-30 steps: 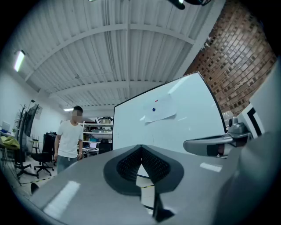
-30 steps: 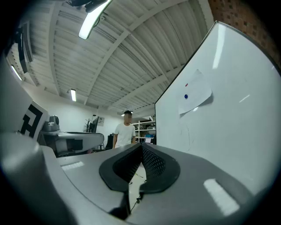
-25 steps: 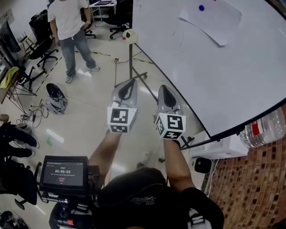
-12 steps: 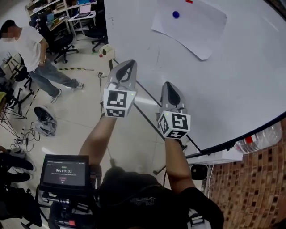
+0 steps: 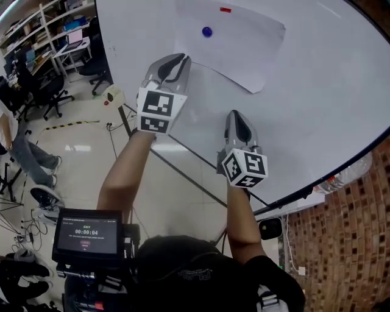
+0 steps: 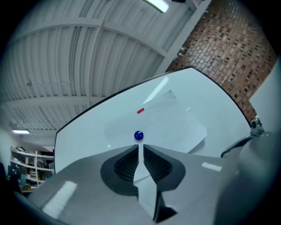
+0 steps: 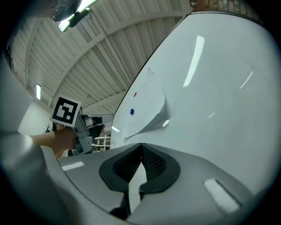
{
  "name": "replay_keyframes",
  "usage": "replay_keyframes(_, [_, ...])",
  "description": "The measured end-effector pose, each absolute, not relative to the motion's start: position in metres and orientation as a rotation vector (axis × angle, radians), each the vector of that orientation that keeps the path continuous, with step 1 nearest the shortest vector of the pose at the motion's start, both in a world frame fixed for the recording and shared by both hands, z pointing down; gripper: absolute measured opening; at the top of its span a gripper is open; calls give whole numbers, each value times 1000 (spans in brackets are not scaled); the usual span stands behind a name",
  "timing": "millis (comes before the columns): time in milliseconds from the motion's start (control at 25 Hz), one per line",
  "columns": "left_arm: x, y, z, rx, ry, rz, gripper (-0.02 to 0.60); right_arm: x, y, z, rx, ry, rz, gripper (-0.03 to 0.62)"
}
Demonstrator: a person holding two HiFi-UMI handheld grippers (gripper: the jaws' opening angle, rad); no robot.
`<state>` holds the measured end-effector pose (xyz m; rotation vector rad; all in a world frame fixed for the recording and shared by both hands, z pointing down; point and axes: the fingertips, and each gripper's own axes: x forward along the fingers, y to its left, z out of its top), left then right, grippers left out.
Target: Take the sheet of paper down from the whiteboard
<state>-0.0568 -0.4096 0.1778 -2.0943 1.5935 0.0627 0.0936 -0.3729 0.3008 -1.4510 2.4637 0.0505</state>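
Head view: we look down on both arms, lifted toward a whiteboard (image 5: 317, 85). The sheet of paper (image 5: 234, 42) hangs tilted on the board under a round blue magnet (image 5: 207, 31) and a small red strip (image 5: 225, 10). The frame cuts off the paper's top edge. The left tool (image 5: 178, 60) points at the paper's lower left edge, just below the blue magnet, and hides that edge. We cannot tell whether it touches the board. Its jaws are opening, a narrow slit with nothing between them. The right tool (image 5: 236, 117) sits lower, below the paper's bottom corner, its jaws closed and empty. In the right gripper view, that corner curls off the board. A person (image 5: 24, 158) at the left edge is mostly cut off.
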Motion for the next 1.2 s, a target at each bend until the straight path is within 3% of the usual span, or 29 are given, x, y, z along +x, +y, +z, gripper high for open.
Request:
replay_keyframes(200, [-44,-440,158,-2135,1488,51,80,111,-384,282,-1519,2353,37,21])
replay_keyframes(320, [-47,-472,155,-2162,1439,31,107,107,-402,281,-1529,2342,-2,73])
replay_keyframes(640, [-21,-491,144,-2206,1354,-31,127,120,-403,259,-1565,2319,25,134])
replay_keyframes(1200, [-6,-488,137,-2229,1305,-11,141,138,-404,217,-1489,2264,-1,150])
